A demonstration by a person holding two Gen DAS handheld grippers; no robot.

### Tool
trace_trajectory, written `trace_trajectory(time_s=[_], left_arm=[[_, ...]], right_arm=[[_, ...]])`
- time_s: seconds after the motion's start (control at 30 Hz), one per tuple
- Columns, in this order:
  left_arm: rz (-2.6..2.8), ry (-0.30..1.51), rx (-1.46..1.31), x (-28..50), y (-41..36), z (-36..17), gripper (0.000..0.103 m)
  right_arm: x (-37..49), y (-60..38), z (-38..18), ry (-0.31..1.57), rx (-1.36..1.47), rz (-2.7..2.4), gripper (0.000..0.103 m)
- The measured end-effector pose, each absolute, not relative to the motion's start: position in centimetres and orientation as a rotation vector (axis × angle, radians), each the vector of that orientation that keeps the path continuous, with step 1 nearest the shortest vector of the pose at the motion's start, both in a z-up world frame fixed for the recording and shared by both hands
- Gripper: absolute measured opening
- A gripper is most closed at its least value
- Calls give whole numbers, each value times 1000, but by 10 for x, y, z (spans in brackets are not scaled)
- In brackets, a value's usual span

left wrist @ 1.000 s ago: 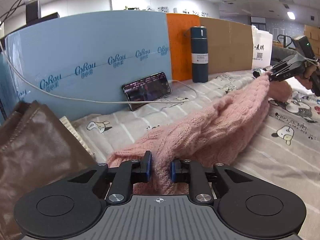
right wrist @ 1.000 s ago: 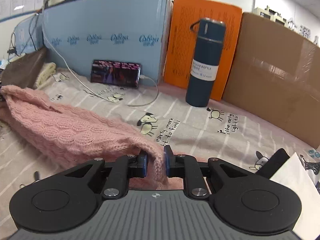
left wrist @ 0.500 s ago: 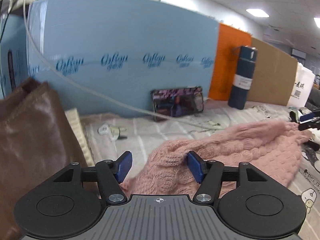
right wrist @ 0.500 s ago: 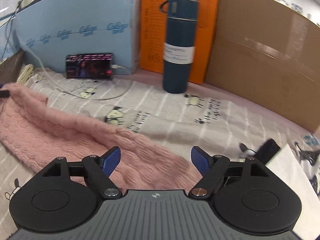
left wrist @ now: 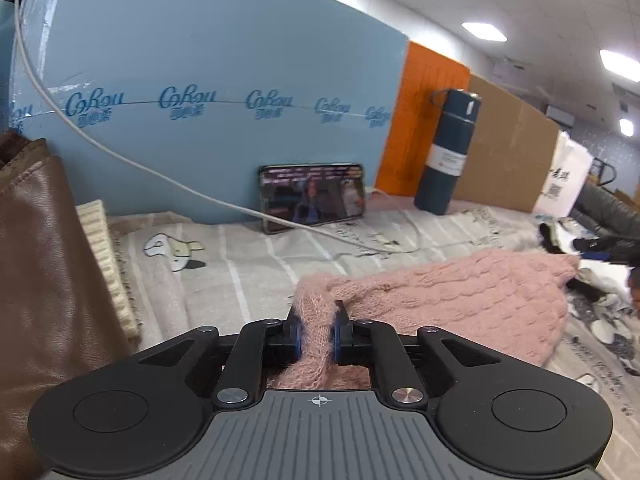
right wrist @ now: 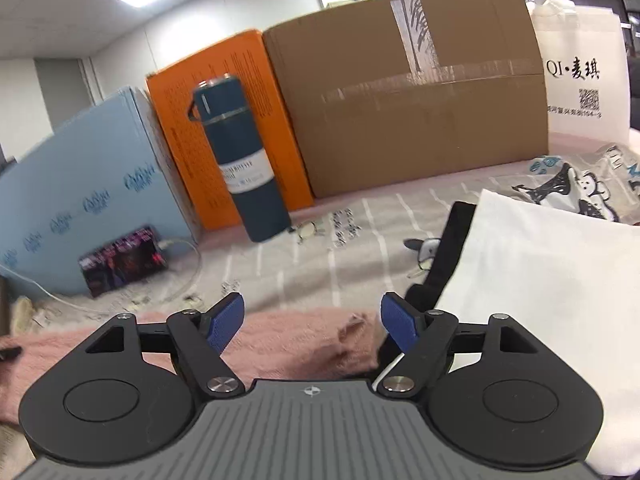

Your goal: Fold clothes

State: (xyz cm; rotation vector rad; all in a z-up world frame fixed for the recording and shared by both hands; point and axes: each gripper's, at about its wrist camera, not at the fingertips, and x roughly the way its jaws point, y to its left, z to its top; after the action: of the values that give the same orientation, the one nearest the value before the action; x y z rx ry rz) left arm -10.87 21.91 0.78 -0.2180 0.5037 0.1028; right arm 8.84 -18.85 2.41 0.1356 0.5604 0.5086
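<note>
A pink knitted sweater (left wrist: 460,292) lies bunched on the striped cartoon-print sheet (left wrist: 248,264). My left gripper (left wrist: 316,334) is shut on a fold of the sweater's near left edge. My right gripper (right wrist: 312,322) is open and empty, just above the sweater's right end (right wrist: 296,340), which lies flat below its blue pads. The right gripper also shows at the far right of the left wrist view (left wrist: 608,246).
A phone (left wrist: 312,196) with a white cable leans on a blue foam board (left wrist: 200,112). A dark blue bottle (right wrist: 240,168), orange box (right wrist: 224,120) and cardboard box (right wrist: 420,112) line the back. White cloth (right wrist: 540,280) lies right, brown leather (left wrist: 44,272) left.
Both grippers let go of the sweater and it dropped onto the sheet. My left gripper has since shut on a new fold. My right gripper stays open and has swung right.
</note>
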Motion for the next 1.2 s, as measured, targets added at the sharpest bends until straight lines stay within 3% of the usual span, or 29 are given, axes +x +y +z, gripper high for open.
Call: trace_trajectory(time_s=[0.07, 0.17, 0.2, 0.23, 0.3, 0.37, 0.43, 0.47, 0.5, 0.53, 0.6, 0.73, 0.83, 1.2], left_arm=[[133, 515, -202, -109, 216, 8, 15], [189, 519, -176, -111, 213, 6, 28], [205, 511, -165, -113, 210, 6, 36], [215, 502, -157, -116, 208, 7, 49], [240, 484, -161, -124, 204, 10, 62], [271, 470, -159, -132, 199, 13, 65], [310, 458, -158, -140, 196, 14, 79], [331, 449, -156, -144, 195, 14, 79], [351, 439, -154, -149, 194, 15, 79], [369, 428, -154, -154, 193, 17, 80], [391, 394, -174, -167, 193, 20, 84], [394, 323, -246, -186, 199, 23, 90], [370, 322, -273, -188, 201, 22, 90], [325, 352, -270, -186, 196, 13, 92]], right_arm=[[90, -184, 17, 585, 126, 491, 55], [92, -178, 7, 594, 109, 489, 23], [92, -177, 6, 590, 97, 478, 12], [93, -177, 5, 590, 84, 461, 11], [95, -175, 3, 591, 57, 425, 9], [96, -174, 2, 592, 30, 389, 9], [97, -173, 0, 597, 13, 363, 10], [96, -175, -1, 598, 28, 359, 10], [93, -177, 0, 589, 51, 351, 17], [89, -181, 2, 580, 79, 338, 37], [76, -192, 12, 550, 176, 326, 57], [56, -216, 18, 608, 497, 418, 65], [59, -220, 3, 723, 703, 478, 63], [91, -183, -27, 750, 811, 340, 62]])
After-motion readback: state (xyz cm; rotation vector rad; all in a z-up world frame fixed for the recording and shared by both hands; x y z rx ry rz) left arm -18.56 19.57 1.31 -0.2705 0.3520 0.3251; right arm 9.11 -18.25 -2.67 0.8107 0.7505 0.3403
